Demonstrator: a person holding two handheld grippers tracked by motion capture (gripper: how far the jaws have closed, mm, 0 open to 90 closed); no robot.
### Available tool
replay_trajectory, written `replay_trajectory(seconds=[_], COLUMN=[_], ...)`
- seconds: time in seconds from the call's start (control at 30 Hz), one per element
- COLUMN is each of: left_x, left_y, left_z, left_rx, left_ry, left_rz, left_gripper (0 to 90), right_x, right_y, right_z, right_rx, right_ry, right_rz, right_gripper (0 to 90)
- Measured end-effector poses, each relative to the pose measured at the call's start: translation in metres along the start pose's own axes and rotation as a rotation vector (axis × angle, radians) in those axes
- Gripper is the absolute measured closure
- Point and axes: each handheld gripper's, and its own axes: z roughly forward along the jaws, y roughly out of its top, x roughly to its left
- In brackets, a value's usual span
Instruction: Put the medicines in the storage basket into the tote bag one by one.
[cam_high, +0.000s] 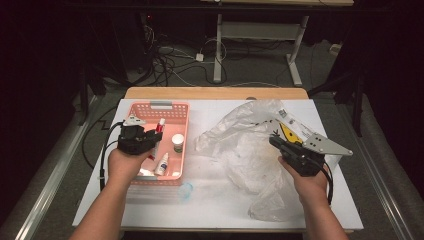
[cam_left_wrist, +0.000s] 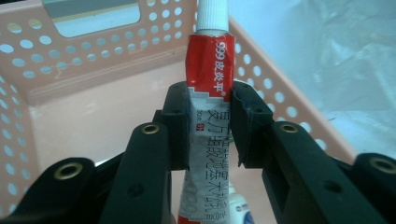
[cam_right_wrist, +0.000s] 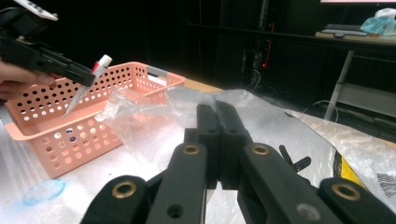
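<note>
White table (cam_high: 210, 205) w/ a wooden strip along its far edge. Pink perforated basket (cam_high: 176, 111) at left holds a small white jar (cam_high: 177, 143) and a white dropper bottle (cam_high: 161, 164). Crumpled clear plastic bag (cam_high: 245, 150) spreads across the right half. Small bluish clear disc, poss. a lid (cam_high: 186, 190), lies just in front of the basket. Cables (cam_high: 170, 60) on the floor beyond.

Red-and-white ointment tube (cam_left_wrist: 208, 116), white cap at far end, is being gripped mid-body between the left gripper's (cam_left_wrist: 208, 123) jaws, hanging tilted above the pink perforated basket (cam_high: 175, 111). Clear plastic bag (cam_high: 250, 150) is lying crumpled on the counter just right of the basket.
</note>
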Motion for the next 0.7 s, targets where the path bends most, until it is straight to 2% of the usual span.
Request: replay_trajectory(seconds=[0.1,0.2,0.5,0.7], left_x=[-0.006,-0.012,-0.034,-0.048], left_y=[-0.003,-0.005,-0.015,-0.013], left_z=[-0.006,-0.011,-0.012,-0.022], left_rx=[-0.021,-0.049,-0.093,-0.133], left_ry=[-0.014,-0.029,-0.112,-0.139], left_rz=[0.009,0.032,0.064,0.096], left_gripper=[68.3,68.3,68.3,68.3], right_x=[0.002,0.002,0.005,0.006], right_y=[0.000,0.000,0.001,0.001], right_z=[0.000,0.001,0.002,0.003], right_rx=[0.006,0.004,-0.001,0.005], right_ry=[0.006,0.005,0.015,0.015], right_rz=[-0.019,-0.017,-0.023,-0.029], right_gripper=[90.0,90.0,90.0,90.0])
